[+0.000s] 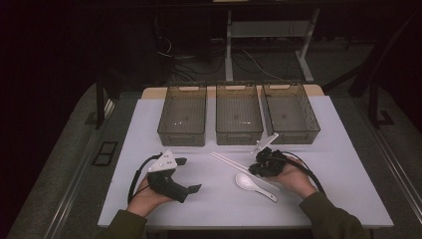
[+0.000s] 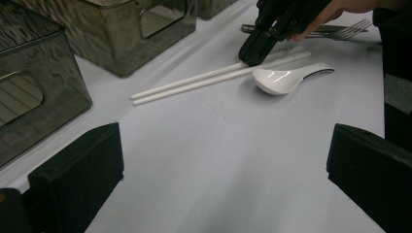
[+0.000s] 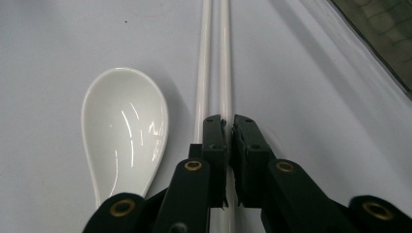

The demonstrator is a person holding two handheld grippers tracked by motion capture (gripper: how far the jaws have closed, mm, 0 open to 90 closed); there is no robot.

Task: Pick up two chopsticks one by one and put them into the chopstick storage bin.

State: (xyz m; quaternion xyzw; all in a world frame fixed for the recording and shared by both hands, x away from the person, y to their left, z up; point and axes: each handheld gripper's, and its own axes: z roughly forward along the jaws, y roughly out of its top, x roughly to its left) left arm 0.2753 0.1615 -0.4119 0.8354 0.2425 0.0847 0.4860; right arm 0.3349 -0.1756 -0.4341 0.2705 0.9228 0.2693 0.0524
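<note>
Apparently the right gripper was clamped on the pair of white plastic chopsticks, ready for a level lift toward the smoky plastic bins, while the left gripper waited with jaws apart.

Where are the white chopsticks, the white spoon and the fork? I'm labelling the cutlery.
white chopsticks (image 2: 194, 80): left gripper view, middle of the pair.
white spoon (image 3: 127, 126): right gripper view, inside of the bowl.
fork (image 2: 351, 29): left gripper view, the tines.

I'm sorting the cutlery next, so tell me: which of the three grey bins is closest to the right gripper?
The right-hand bin. The right gripper sits just below its near left corner, over the chopsticks; the middle bin and left bin lie farther off.
</note>
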